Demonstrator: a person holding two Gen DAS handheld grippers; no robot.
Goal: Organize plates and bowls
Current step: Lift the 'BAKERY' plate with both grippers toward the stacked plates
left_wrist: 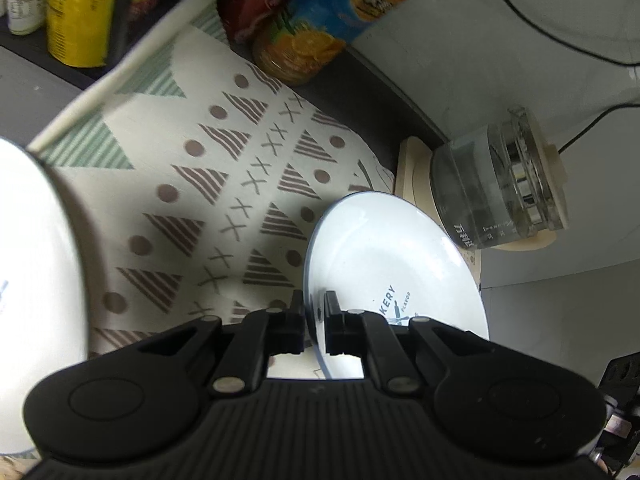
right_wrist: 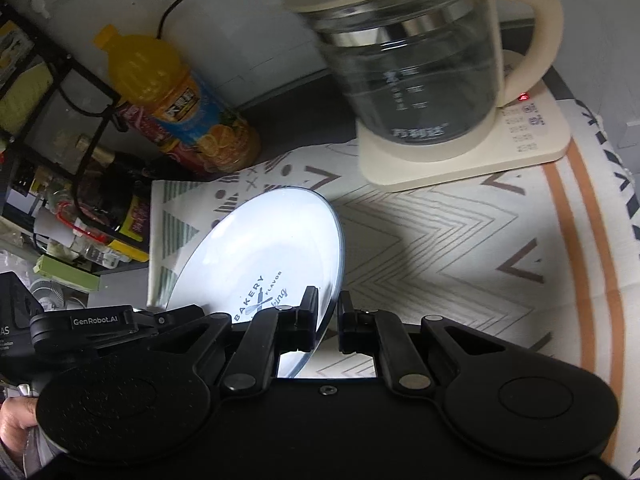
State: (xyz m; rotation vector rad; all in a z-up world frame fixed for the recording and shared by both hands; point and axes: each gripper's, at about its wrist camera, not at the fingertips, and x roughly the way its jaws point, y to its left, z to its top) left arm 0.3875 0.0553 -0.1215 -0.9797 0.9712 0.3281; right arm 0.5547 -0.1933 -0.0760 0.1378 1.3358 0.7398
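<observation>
A white plate [left_wrist: 380,248] with a thin blue rim and "BAKERY FLAVOR" print hangs tilted above the patterned cloth, held from two sides. My left gripper [left_wrist: 314,300] is shut on its left rim. In the right wrist view my right gripper [right_wrist: 327,300] is shut on the right rim of the same plate [right_wrist: 264,240], and the left gripper's labelled black arm [right_wrist: 96,321] shows at the plate's far side. A second white dish [left_wrist: 36,280], a bowl or a plate, fills the left edge of the left wrist view.
A glass kettle [right_wrist: 412,60] on a cream base [right_wrist: 460,160] stands close behind the plate. An orange juice bottle [right_wrist: 176,100], jars and a black wire rack [right_wrist: 60,80] crowd the back left. The patterned cloth [left_wrist: 180,160] covers the counter. A hand [right_wrist: 16,424] shows at the lower left.
</observation>
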